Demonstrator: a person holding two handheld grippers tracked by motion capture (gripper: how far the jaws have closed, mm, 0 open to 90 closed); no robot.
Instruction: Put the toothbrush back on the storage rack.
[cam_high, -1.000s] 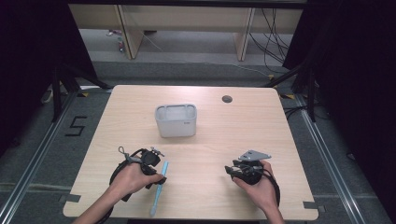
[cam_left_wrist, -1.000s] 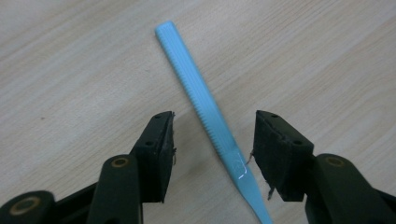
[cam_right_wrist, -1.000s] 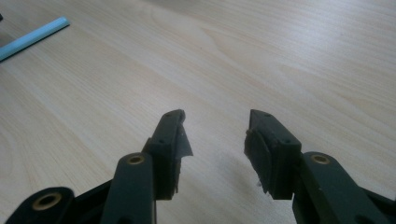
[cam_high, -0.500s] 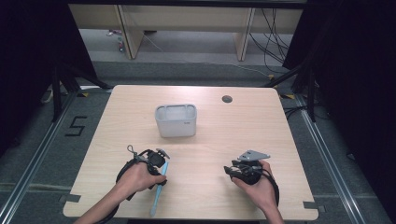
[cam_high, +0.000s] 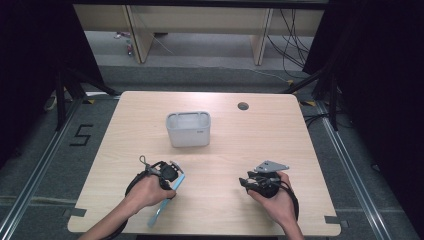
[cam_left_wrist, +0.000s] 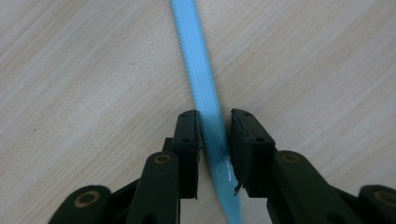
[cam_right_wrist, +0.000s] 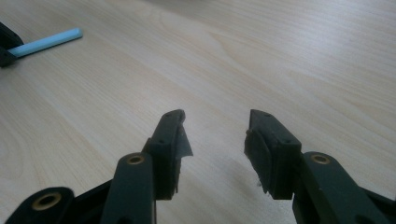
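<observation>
At our left gripper (cam_left_wrist: 215, 140) the jaws have just been closing, and in the left gripper view they now stand on either side of the blue plastic knife (cam_left_wrist: 196, 74), near where its toothed blade meets the smooth handle. The left pad looks to be against the blade's edge; on the right a thin sliver of shadow remains, so we judge the grip as made or all but made, not yet proven by a lift. The knife lies flat on the wooden table (cam_high: 280, 145), running from under our left hand (cam_high: 150, 190) toward the near edge in the high view (cam_high: 159, 214).

Our right gripper (cam_right_wrist: 215, 140) has its jaws spread with only bare wood between them; it rests at the near right of the table in our right hand (cam_high: 272, 192), well apart from the knife.

Farther out, the grey container (cam_high: 188, 129) stands upright at the middle of the table, beyond the left hand, and seems the likely place for the knife.

We take this to be the grasping step. The next move calls for a firm pinch before lifting, since a thin flat blade can slip or pivot, then a lift clear of the wood and a carry forward to the container's open top.
</observation>
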